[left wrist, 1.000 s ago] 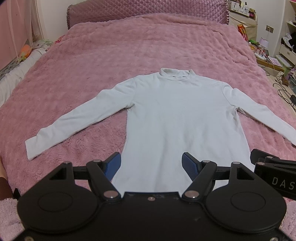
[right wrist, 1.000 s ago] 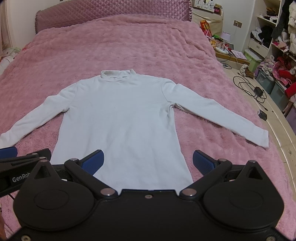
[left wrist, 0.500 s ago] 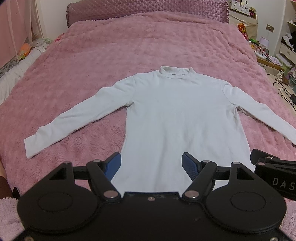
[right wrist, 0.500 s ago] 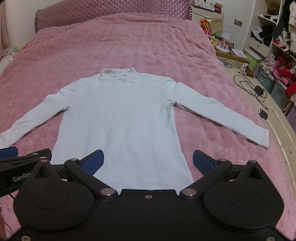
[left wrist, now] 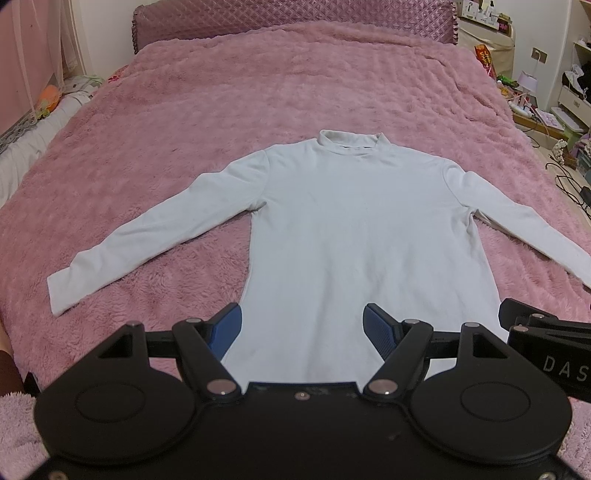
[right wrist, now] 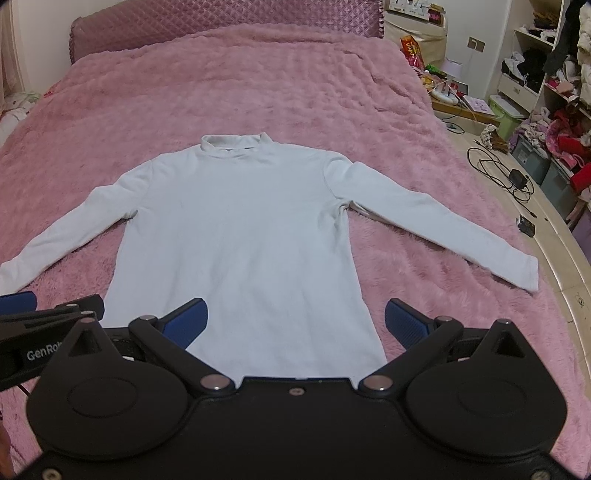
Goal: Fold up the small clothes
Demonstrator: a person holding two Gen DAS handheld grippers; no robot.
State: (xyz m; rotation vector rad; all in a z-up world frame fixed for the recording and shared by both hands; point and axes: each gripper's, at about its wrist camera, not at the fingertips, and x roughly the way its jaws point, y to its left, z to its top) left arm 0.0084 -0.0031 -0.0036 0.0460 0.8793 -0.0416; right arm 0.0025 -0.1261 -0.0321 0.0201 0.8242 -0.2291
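A pale long-sleeved top (left wrist: 354, 229) (right wrist: 240, 236) with a high collar lies flat on the pink bed, sleeves spread out to both sides, collar at the far end. My left gripper (left wrist: 302, 326) hangs open above the hem's left part, with nothing between its blue fingers. Over the hem's right part my right gripper (right wrist: 295, 325) stands open too, holding nothing. Each gripper's body shows at the edge of the other's view. The hem's lowest strip is hidden behind the gripper bodies.
A fluffy pink blanket (left wrist: 295, 92) covers the whole bed, with a quilted headboard (right wrist: 221, 26) at the far end. To the right are a floor with cables (right wrist: 495, 166), storage boxes (right wrist: 532, 155) and cluttered shelves. White bedding (left wrist: 26, 147) lies along the left side.
Both views have shifted only slightly; the top sits a touch higher in frame. The jaws stay open and the top has not moved.
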